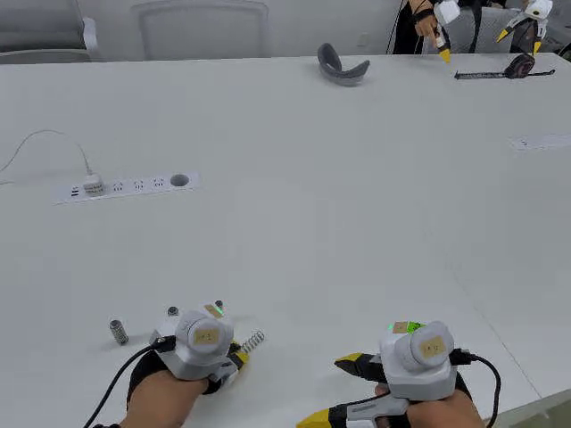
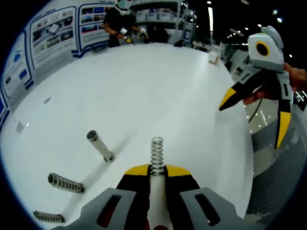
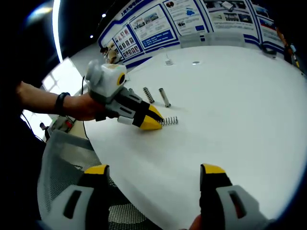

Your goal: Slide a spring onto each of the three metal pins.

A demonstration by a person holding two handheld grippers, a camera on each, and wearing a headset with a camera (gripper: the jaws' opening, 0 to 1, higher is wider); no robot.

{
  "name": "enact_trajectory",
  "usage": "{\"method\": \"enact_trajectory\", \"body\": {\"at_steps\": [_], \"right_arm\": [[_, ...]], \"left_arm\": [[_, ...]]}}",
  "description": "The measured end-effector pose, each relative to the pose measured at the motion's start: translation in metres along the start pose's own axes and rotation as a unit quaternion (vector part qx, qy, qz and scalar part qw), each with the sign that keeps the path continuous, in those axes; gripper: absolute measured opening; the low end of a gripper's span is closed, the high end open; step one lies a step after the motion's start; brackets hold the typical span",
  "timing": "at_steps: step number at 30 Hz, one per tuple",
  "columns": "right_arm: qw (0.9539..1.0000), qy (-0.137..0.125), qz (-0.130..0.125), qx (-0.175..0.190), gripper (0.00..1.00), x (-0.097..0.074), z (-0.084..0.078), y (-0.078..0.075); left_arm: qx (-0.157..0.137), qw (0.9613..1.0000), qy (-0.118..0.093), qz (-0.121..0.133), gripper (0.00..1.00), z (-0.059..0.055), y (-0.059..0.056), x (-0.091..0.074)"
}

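Spring in left claw; pin, loose spring beside.

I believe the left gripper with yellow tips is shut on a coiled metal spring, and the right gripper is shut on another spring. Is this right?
Not quite. The left gripper is shut on the coiled metal spring, but the right gripper is open and holds nothing: the right gripper view shows its two yellow-tipped jaws wide apart above the white table.
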State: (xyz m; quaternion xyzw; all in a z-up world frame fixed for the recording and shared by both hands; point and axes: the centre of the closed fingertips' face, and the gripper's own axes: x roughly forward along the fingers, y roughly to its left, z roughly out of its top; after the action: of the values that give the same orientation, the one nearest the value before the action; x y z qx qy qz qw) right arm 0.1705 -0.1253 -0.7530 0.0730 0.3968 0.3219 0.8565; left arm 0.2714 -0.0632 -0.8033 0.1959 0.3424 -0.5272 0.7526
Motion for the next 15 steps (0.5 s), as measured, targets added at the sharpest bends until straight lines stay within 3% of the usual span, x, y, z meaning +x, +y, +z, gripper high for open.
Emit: {"method": "enact_trajectory", "body": {"at_steps": [3, 11, 15], "right_arm": [[1.0, -0.001, 0.0, 0.0, 0.78, -0.0008, -0.0004, -0.001], [1.0, 0.0, -0.001, -0.001, 0.78, -0.0027, -0.0006, 0.0006], [1.0, 0.003, -0.001, -0.002, 0.78, -0.0034, -0.0018, 0.0009]], "left_arm": [[-0.001, 1.0, 0.001, -0.003, 0.12, -0.0031, -0.0017, -0.0041], [0.0, 1.0, -0.006, 0.003, 0.18, 0.0049, -0.0026, 0.0009], [0.013, 0.9996, -0.005, 0.022, 0.11, 0.005, 0.004, 0.0018]]}}
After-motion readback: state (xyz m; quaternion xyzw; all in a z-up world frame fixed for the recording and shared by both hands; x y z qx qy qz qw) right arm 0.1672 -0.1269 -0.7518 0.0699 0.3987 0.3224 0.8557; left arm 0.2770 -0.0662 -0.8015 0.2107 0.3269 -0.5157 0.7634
